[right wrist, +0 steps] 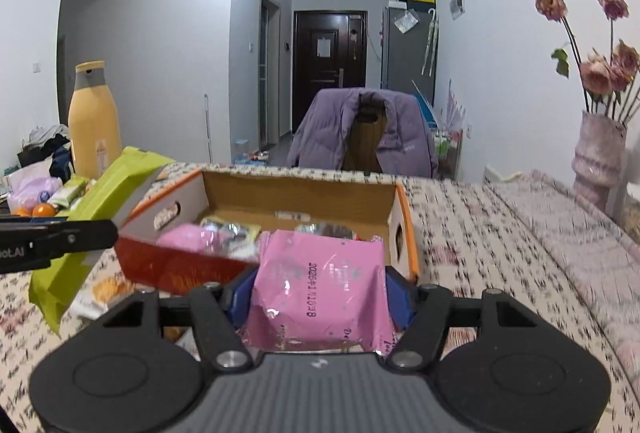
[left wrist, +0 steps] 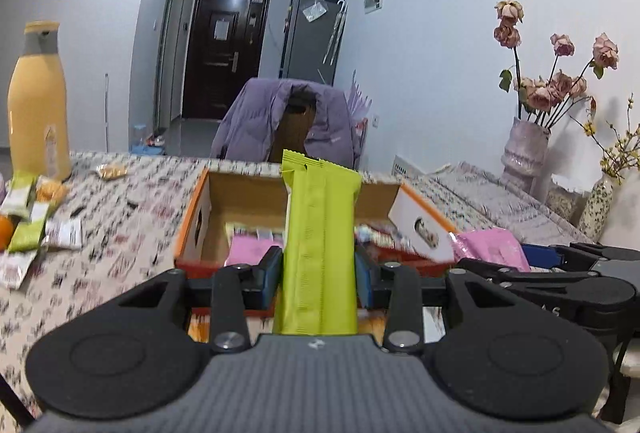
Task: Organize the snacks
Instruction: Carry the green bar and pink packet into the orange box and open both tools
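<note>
The left gripper [left wrist: 318, 269] was clenched on a long green snack bar [left wrist: 320, 245], which stood upright between its blue pads, just in front of the open cardboard box [left wrist: 192, 221]. The right gripper [right wrist: 320, 293] grasped a pink snack packet [right wrist: 320, 293] by its sides, in front of the box's near right corner. Inside the box lay several wrapped snacks [right wrist: 230, 233], one of them pink. More snack packets [left wrist: 28, 229] were scattered near the tabletop's left edge, beside a tall yellow bottle [left wrist: 38, 105]. A vase of dried roses [left wrist: 524, 149] stood toward the right edge.
</note>
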